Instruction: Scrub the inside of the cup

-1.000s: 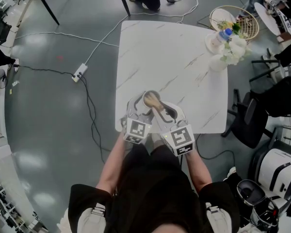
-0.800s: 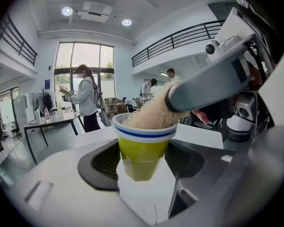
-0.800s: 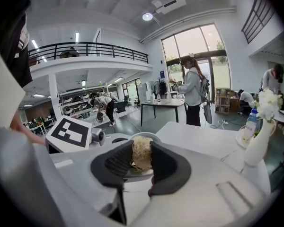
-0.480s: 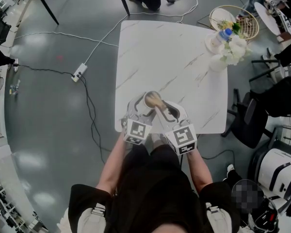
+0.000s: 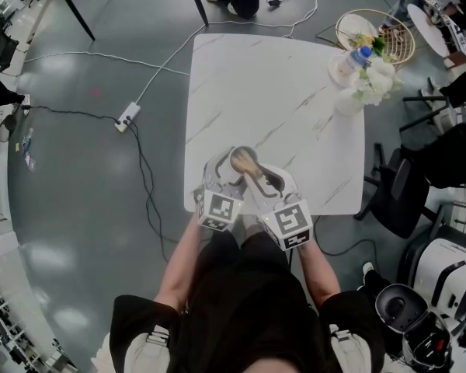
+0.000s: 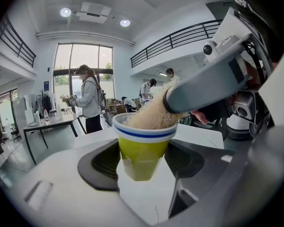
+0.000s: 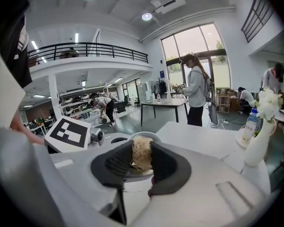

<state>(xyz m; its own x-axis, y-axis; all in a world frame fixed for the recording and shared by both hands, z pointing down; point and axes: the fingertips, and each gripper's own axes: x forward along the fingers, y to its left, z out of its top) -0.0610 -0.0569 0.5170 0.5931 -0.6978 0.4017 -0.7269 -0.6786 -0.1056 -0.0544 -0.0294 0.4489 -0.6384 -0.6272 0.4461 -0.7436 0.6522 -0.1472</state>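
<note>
Well, my left gripper [image 6: 142,170] is clamped on the cup [image 6: 143,145] over the front edge of the table [image 5: 279,92] and my right gripper [image 7: 142,170] pinches the scrubber [image 7: 141,155] inside it, so I judge a hard push could twist the cup loose.

Bright, even indoor light, sharp focus, fisheye-warped edges

Yellow cup [image 6: 142,157], blue-striped white rim [image 6: 144,132], tan scrubber [image 7: 141,151]
</note>
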